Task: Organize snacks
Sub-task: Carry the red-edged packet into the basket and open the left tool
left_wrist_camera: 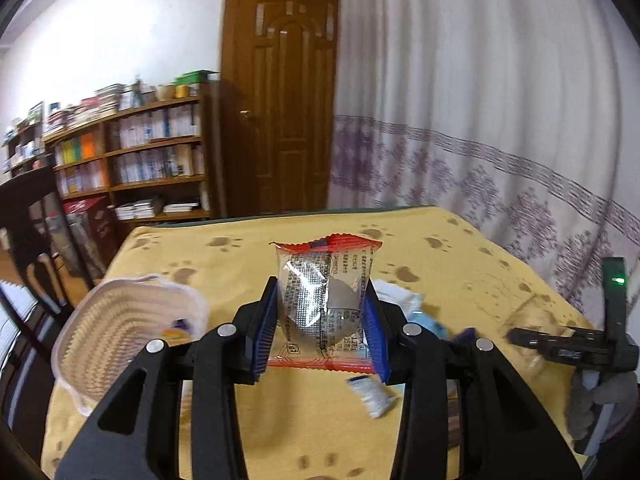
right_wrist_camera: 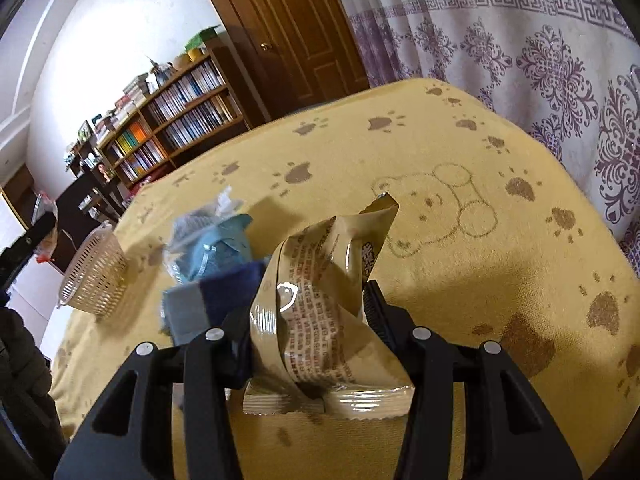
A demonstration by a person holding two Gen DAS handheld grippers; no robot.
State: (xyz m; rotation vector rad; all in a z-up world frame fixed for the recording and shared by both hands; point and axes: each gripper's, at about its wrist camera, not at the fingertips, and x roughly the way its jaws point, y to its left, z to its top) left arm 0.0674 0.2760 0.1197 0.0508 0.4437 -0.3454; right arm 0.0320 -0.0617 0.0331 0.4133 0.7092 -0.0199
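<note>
My left gripper [left_wrist_camera: 323, 320] is shut on a clear snack packet with red sealed ends [left_wrist_camera: 325, 300], held up above the yellow tablecloth [left_wrist_camera: 280, 420]. A white perforated basket [left_wrist_camera: 120, 332] stands just to its left. In the right wrist view my right gripper [right_wrist_camera: 310, 316] is shut on a tan snack packet [right_wrist_camera: 328, 312] printed with small text, lifted off the cloth. Left of it lie a light blue packet [right_wrist_camera: 218, 244] and a dark blue and grey packet [right_wrist_camera: 208, 304]. The basket [right_wrist_camera: 94, 276] stands further left near the table edge. The right gripper [left_wrist_camera: 568, 346] shows at the right in the left wrist view.
A small white and blue wrapper [left_wrist_camera: 372, 394] lies on the cloth under the left gripper. A dark chair [left_wrist_camera: 28, 220] stands at the table's left side. A bookshelf [left_wrist_camera: 132, 160], a wooden door [left_wrist_camera: 284, 100] and a patterned curtain [left_wrist_camera: 480, 120] are beyond the table.
</note>
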